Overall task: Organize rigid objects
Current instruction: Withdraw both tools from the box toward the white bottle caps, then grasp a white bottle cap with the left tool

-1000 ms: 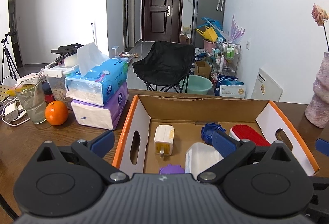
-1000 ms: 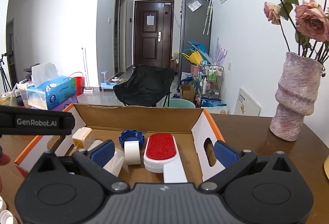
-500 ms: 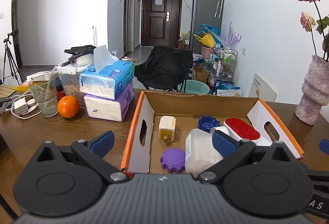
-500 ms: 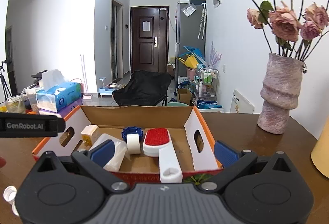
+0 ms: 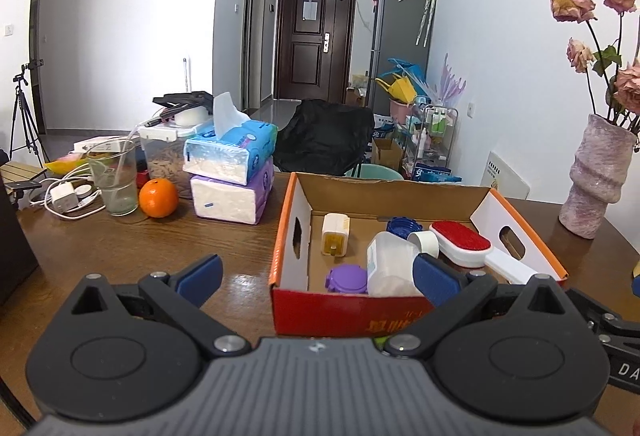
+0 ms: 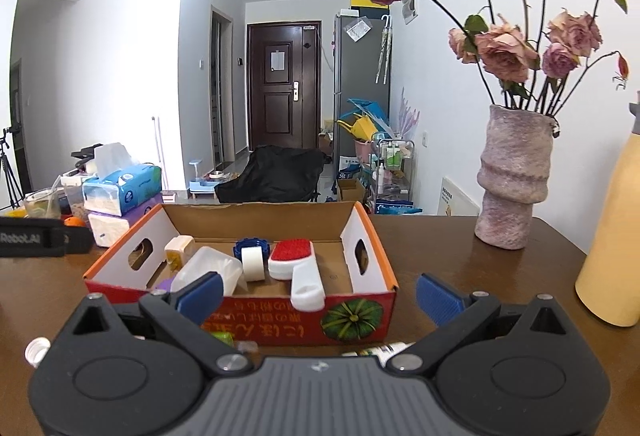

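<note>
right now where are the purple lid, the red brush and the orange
purple lid (image 5: 347, 277), left wrist view, on its ridged top face
red brush (image 5: 460, 240), left wrist view, middle of the red pad
orange (image 5: 158, 197), left wrist view, middle of the fruit's front

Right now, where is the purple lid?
In the left wrist view, the purple lid lies in the cardboard box's near left corner, beside the clear plastic jar.

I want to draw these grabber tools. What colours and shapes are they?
Both look alike: the left gripper and the right gripper each have a black plastic body with two round discs, a grey ribbed middle part, silver bolts, black arms and blue pads. White letters mark the left gripper's side in the right view.
</note>
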